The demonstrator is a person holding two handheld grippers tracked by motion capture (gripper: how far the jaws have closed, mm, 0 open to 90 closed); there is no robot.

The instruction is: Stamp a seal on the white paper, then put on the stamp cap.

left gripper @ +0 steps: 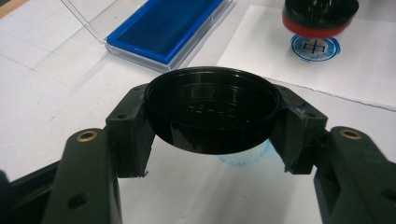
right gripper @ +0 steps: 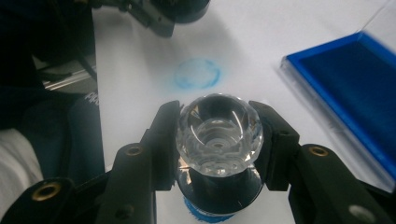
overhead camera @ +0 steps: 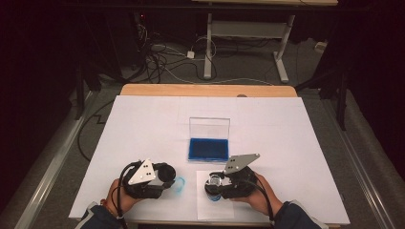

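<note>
Landmark: blue ink pad, a flat rectangular tray of saturated blue felt in a clear plastic case, its transparent lid standing upright behind it, on the white paper-covered table. Left gripper, near and to the left of the pad on the person's side: its black jaws are clamped on a round black plastic cap, shallow and glossy, open side facing the camera in the left gripper view, with faint raised lettering inside (unreadable). The cap is held clear of the surface, over a smudged pale-blue ring of ink on the paper. Right gripper, just in front of the pad on the person's side: jaws closed around a stamp with a clear faceted knob, crystal-like, and a dark round body below. Its lower end sits over a small separate white sheet; the left gripper view shows a red rim just above a crisp blue circular imprint. Whether the face touches the sheet I cannot tell.
</note>
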